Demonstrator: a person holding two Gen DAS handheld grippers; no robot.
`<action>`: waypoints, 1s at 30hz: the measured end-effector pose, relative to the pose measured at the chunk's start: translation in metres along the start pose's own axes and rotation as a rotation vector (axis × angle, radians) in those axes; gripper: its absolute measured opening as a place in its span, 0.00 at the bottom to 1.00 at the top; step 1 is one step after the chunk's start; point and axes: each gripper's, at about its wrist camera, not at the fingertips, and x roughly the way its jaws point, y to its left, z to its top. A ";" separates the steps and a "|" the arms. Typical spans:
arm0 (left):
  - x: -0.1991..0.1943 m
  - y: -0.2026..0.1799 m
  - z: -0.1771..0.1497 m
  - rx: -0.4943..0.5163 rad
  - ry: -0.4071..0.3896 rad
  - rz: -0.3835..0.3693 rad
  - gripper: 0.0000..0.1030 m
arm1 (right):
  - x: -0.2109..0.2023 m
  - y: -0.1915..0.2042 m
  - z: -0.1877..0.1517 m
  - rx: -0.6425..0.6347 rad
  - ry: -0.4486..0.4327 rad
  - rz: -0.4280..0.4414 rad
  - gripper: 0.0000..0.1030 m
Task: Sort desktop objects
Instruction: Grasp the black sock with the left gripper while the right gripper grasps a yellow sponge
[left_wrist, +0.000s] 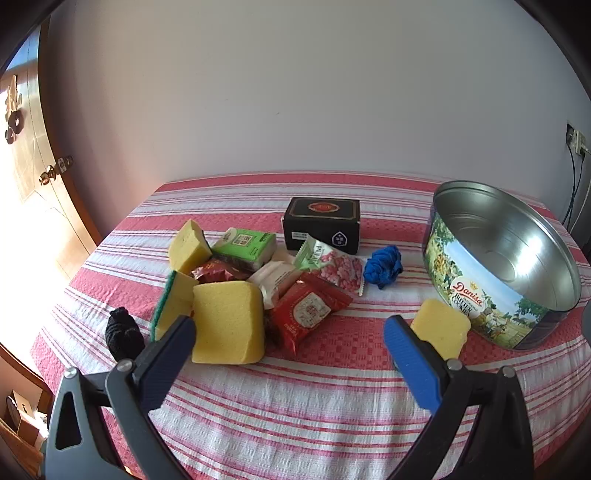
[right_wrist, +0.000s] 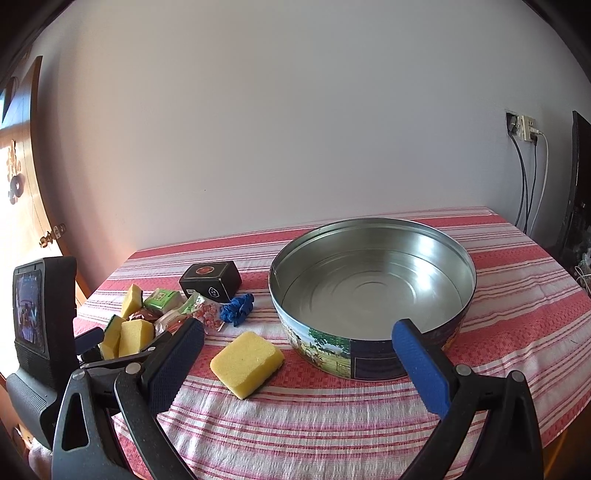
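Note:
A pile of small things lies on the red-striped tablecloth (left_wrist: 295, 406): a big yellow sponge (left_wrist: 229, 321), a second yellow sponge (left_wrist: 188, 245), a green-backed sponge (left_wrist: 173, 302), a red snack packet (left_wrist: 306, 314), a green tissue pack (left_wrist: 247, 243), a pink-dotted packet (left_wrist: 338, 269), a black box (left_wrist: 323, 223), a blue scrunchie (left_wrist: 384, 266) and a black scrunchie (left_wrist: 122, 332). One yellow sponge (right_wrist: 247, 363) lies apart beside the empty round cookie tin (right_wrist: 373, 291). My left gripper (left_wrist: 290, 325) hangs open over the cloth just before the pile. My right gripper (right_wrist: 299, 332) is open too, in front of the tin.
The tin (left_wrist: 502, 262) stands at the right of the table. A white wall runs behind the table, a wooden door (left_wrist: 40, 206) is at the left, and a wall socket with cables (right_wrist: 524, 129) at the right. The left gripper's body (right_wrist: 40, 332) shows at the right wrist view's left edge.

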 end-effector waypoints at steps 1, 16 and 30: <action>0.000 0.001 0.000 -0.003 0.000 0.003 1.00 | 0.000 0.001 -0.001 -0.003 0.001 0.004 1.00; 0.004 0.034 -0.009 -0.036 0.021 0.045 1.00 | 0.004 0.027 -0.010 -0.050 0.022 0.080 1.00; 0.023 0.135 -0.033 -0.130 0.100 0.108 0.99 | 0.045 0.058 -0.040 -0.071 0.252 0.190 0.83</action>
